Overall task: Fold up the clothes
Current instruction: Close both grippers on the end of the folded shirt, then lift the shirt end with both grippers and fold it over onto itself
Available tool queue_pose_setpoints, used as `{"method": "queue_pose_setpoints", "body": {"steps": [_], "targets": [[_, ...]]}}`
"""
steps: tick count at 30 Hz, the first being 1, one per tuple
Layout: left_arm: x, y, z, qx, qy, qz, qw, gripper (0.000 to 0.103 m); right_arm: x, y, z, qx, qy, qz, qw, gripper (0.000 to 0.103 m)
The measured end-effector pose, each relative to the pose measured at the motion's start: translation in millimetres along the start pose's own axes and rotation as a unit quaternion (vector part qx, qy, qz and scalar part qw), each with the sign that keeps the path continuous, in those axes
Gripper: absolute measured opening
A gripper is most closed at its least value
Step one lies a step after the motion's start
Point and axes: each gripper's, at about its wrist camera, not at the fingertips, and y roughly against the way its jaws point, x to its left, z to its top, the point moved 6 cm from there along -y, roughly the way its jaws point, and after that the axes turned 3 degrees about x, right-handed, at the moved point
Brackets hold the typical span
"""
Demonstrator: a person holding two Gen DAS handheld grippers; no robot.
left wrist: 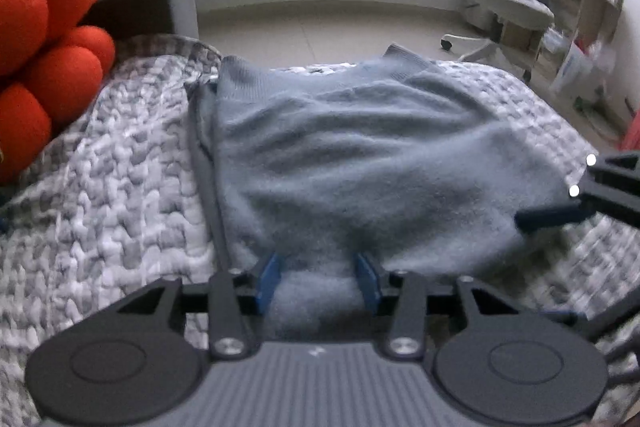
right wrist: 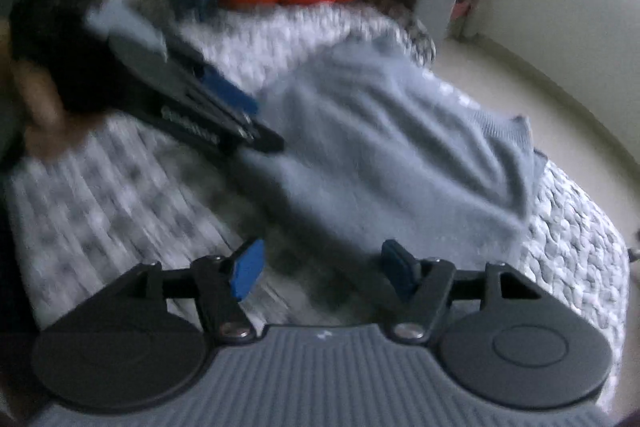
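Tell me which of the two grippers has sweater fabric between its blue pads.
The left gripper: grey-blue sweater fabric bunches between its pads. The right gripper stands open at the sweater's edge, nothing between its pads.

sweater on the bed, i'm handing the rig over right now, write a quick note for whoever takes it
Left gripper: fingers apart with a bunch of the near edge of the sweater between them; the pads do not look clamped on it.
Right gripper: fingers wide apart, nothing held, hovering over the blanket beside the sweater's edge.
Things: the blue-grey sweater lies rumpled on the knitted blanket, ribbed hem towards the far end, orange cushion to one side.
Done: it seems partly doubled over; blur hides the details.
Left: smooth the wrinkles, finish the folds, square the edges.
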Motion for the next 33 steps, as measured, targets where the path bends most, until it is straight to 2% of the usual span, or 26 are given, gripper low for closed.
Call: {"method": "queue_pose_setpoints", "body": {"steps": [1,4,5,7,9,11,14,17,21,25,27,30,33], "targets": [[0.7,0.7,0.5,0.002,0.002,-0.001,1.0,0.046,-1.7,-4.5,-2.1,0.006,0.01,-0.016,1.0,0.068],[2.8,5.8,0.6,-0.002,-0.001,-0.002,1.0,0.046,-9.5,-6.0,-3.2,0.002,0.014,-0.03,0.999,0.067],[3.4,7.8,0.5,-0.004,-0.003,-0.002,1.0,0.046,-10.9,-5.6,-4.1,-0.001,0.021,-0.038,0.999,0.062],[4.8,11.8,0.3,-0.008,-0.007,-0.002,0.9999,0.046,-11.2,-3.9,-6.0,-0.005,0.036,-0.045,0.998,0.048],[2.2,19.7,1.0,-0.02,-0.026,-0.006,0.9994,0.047,-12.9,-2.3,-5.8,-0.009,0.04,-0.048,0.998,0.025],[-7.8,34.1,0.5,-0.047,-0.066,-0.023,0.9964,0.049,-17.9,4.3,-2.0,-0.026,0.028,-0.052,0.998,0.017],[-24.5,48.0,-3.6,-0.081,-0.12,-0.045,0.9885,0.05,-26.3,16.2,8.0,-0.061,-0.003,-0.05,0.997,0.017],[-38.4,46.3,-7.7,-0.086,-0.162,-0.046,0.9819,0.05,-34.2,22.6,16.0,-0.083,-0.03,-0.047,0.995,0.017],[-47.5,34.4,-11.8,-0.08,-0.206,-0.017,0.9751,0.053,-38.3,23.9,21.1,-0.091,-0.044,-0.044,0.994,0.017],[-38.8,17.9,-13.8,-0.06,-0.221,0.031,0.9729,0.053,-42.3,30.0,22.5,-0.105,-0.058,-0.035,0.992,0.017],[-29.5,13.2,-13.2,-0.047,-0.213,0.054,0.9744,0.032,-45.6,29.2,23.2,-0.108,-0.064,-0.033,0.992,0.017],[-17.5,17.4,-8.9,-0.048,-0.186,0.05,0.9801,0.023,-42.8,24.2,20.3,-0.094,-0.055,-0.032,0.994,0.017],[-10.4,20.5,-3.7,-0.048,-0.157,0.042,0.9855,0.02,-38.7,17.0,16.3,-0.075,-0.043,-0.03,0.996,0.017]]}}
